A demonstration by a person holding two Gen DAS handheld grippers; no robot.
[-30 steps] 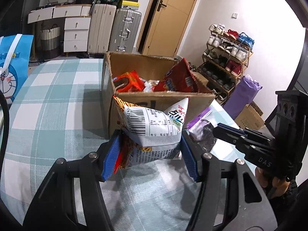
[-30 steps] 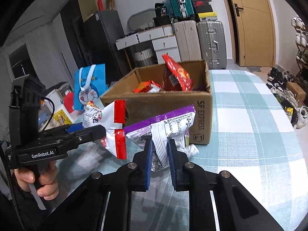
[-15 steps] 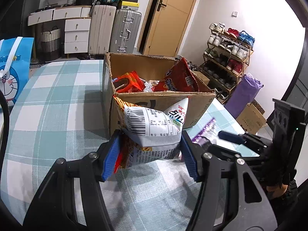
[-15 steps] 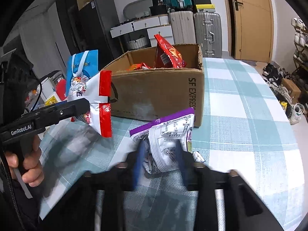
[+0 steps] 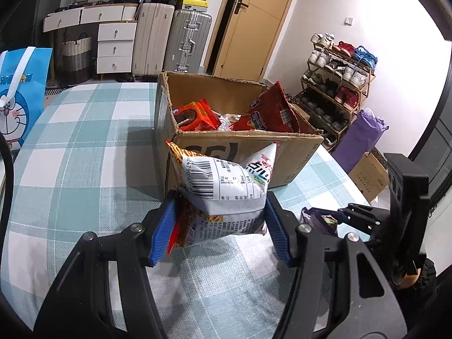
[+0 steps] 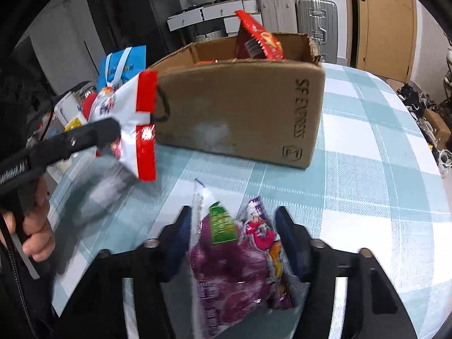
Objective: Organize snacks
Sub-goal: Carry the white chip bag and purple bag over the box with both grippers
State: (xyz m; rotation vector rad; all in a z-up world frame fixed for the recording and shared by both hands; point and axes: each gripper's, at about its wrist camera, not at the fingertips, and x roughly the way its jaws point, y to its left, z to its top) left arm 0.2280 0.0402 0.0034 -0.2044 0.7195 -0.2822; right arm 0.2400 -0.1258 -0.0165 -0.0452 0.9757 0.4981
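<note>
My left gripper (image 5: pixel 220 226) is shut on a white and red snack bag (image 5: pixel 223 192) and holds it above the table, just in front of the open cardboard box (image 5: pixel 245 144); the bag also shows in the right wrist view (image 6: pixel 132 124). The box (image 6: pixel 240 113) holds several red and orange snack packs (image 5: pixel 268 113). My right gripper (image 6: pixel 234 237) is open, its jaws wide apart on either side of a purple snack bag (image 6: pixel 237 265) that lies on the checked tablecloth (image 6: pixel 367 169). The purple bag's tip shows in the left wrist view (image 5: pixel 322 220).
A blue cartoon bag (image 5: pixel 17 93) stands at the table's left edge. Suitcases (image 5: pixel 169 42) and drawers (image 5: pixel 113 45) line the far wall. A shoe rack (image 5: pixel 336 79) and a purple bag (image 5: pixel 358 138) stand on the floor to the right.
My right gripper has opened and let go of the purple bag, which now lies on the table between the jaws. My left gripper still holds the white bag, slightly closer to the box.
</note>
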